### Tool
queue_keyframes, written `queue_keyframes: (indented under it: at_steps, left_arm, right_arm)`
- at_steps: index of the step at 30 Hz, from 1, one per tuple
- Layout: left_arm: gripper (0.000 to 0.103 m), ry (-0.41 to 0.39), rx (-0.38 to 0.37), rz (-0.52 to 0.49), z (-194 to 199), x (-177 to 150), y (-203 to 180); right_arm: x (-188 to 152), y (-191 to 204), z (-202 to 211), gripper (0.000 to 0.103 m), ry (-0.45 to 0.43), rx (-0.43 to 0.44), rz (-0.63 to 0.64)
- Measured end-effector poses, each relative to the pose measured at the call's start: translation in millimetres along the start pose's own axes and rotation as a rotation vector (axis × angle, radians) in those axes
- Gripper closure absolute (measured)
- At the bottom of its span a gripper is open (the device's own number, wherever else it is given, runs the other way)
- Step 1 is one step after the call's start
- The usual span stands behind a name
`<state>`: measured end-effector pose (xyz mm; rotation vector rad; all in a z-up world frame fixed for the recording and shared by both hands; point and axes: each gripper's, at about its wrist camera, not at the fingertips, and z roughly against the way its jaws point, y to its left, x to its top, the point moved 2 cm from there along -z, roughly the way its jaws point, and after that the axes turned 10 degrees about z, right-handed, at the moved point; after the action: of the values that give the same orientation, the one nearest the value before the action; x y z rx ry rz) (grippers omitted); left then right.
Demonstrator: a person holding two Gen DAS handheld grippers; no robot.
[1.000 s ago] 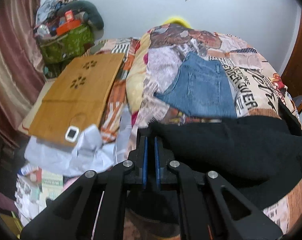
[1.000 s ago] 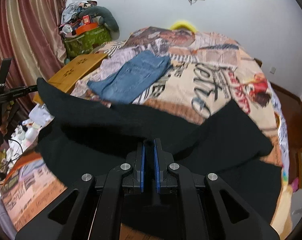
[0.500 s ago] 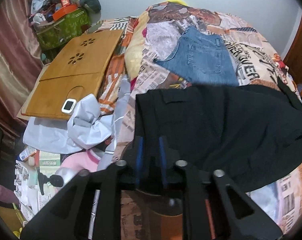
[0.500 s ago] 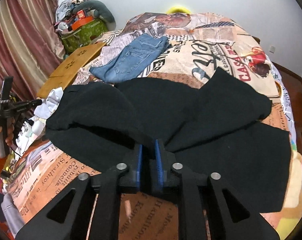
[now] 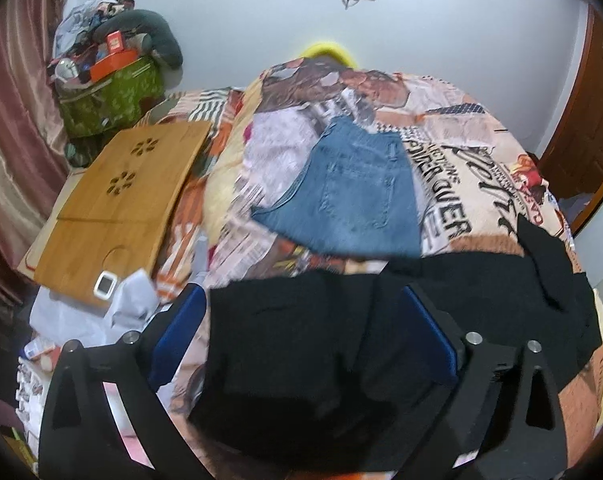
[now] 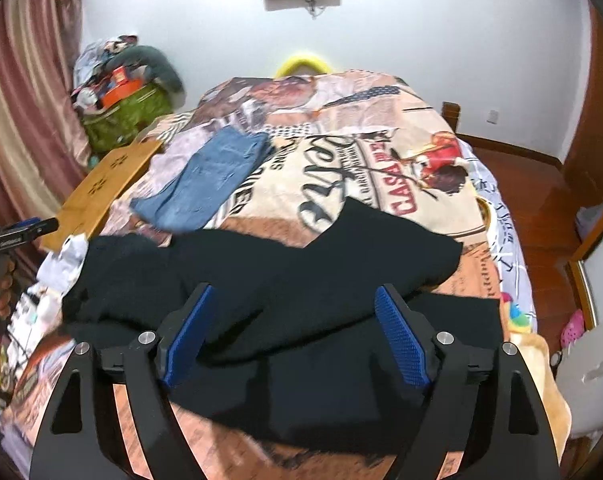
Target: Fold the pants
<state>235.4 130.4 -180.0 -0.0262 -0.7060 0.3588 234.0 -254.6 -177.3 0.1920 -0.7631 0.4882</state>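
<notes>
- Your left gripper (image 5: 301, 328) has its blue-padded fingers (image 5: 179, 332) spread wide apart, holding nothing; the black pants (image 5: 301, 344) lie on the bed just beyond and between them.
- Your right gripper (image 6: 291, 328) is likewise spread wide with nothing between its fingers (image 6: 399, 340), hanging over the same pants (image 6: 285, 292).
- In the right wrist view the pants lie across the near end of the bed (image 6: 381, 172), one layer doubled over the other; the upper layer's edge runs from 9 o'clock up to a point near 1 o'clock, and the lower layer shows at 3 to 5 o'clock, reaching close to the bed's right edge.
- Bare bedspread shows at 7 o'clock, between the pants and the near edge.
- From your left gripper, the pants' left edge sits near the bed's left side; white cloth (image 5: 113, 312) is bunched just past it at 9 o'clock.
- A wooden board (image 5: 117, 204) lies at 10 o'clock beside the bed, with a small white device (image 5: 104, 282) on its near corner.
- Folded jeans (image 5: 353, 196) rest at 12 o'clock, their near hem just beyond the pants.
- To the right of the jeans the bedspread is uncovered toward the far wall.
- A green bag (image 5: 109, 96) piled with things stands at 10 o'clock by the curtain (image 5: 9, 120).
</notes>
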Motion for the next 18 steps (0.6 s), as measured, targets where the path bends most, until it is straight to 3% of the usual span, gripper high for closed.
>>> queue_keyframes:
  at_steps: [10, 18]
  left_arm:
    - [0.004, 0.032, -0.004, -0.090, -46, 17, -53]
    - [0.004, 0.081, 0.013, -0.150, -94, 17, -84]
  right_arm:
    - [25, -36, -47, 0.024, 0.034, -0.032, -0.011]
    - [40, -62, -115, 0.024, 0.109, -0.046, -0.003]
